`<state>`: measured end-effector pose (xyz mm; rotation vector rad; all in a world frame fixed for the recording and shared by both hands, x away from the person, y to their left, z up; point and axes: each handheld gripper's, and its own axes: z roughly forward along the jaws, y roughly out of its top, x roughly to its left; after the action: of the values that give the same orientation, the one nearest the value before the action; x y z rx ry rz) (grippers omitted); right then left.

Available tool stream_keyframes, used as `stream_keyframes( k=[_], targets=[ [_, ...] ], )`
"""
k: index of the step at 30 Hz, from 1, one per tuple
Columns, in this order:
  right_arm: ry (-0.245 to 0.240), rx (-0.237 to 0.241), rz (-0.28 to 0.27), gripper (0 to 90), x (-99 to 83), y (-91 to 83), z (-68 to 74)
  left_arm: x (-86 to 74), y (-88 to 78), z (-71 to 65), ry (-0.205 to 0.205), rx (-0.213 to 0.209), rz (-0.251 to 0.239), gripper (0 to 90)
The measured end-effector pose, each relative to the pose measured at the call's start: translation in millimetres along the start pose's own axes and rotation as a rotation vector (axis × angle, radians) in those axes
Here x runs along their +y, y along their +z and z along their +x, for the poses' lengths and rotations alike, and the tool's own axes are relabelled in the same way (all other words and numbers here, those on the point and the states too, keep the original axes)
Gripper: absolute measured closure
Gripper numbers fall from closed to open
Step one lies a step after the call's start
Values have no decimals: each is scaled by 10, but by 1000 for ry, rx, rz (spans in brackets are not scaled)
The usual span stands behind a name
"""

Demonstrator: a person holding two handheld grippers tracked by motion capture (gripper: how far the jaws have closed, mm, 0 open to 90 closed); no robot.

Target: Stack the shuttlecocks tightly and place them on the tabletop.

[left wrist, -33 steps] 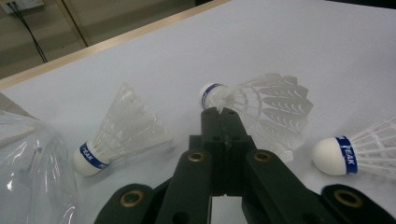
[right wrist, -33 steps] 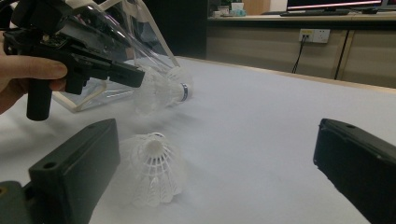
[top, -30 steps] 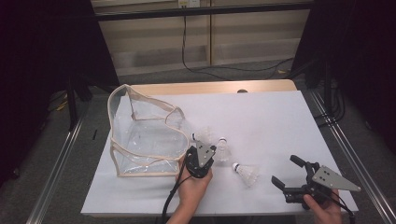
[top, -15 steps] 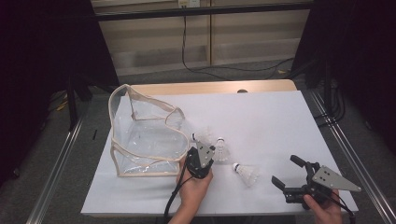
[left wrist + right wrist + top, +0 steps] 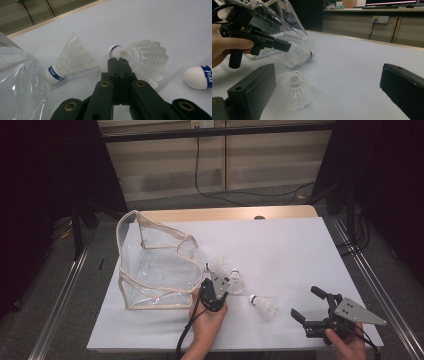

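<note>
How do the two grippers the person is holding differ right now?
The left gripper has its jaws shut, tips at the feathers of a shuttlecock beside the clear bag; the right gripper has its jaws spread wide with nothing between them. The left one sits mid-table, the right near the front corner. Both are black, hand-held, and trail a cable.

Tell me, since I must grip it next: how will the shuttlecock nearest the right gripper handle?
The shuttlecock looks very light, so a nudge would likely skid it. Lying on its side, it may roll in an arc. Its thin feather skirt seems fragile; gripping the cork looks safer.
</note>
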<state>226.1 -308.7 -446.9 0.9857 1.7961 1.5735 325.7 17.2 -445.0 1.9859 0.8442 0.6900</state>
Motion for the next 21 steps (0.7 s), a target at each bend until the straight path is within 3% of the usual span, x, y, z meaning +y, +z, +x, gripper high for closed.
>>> stream_keyframes(
  k=[6,21],
  targets=[
    [-2,0,1,0,-1,3,-1,6,11,-2,-16,1,-21,900],
    [-1,1,1,0,-1,3,0,-1,105,-12,-46,-10,-11,900]
  ],
)
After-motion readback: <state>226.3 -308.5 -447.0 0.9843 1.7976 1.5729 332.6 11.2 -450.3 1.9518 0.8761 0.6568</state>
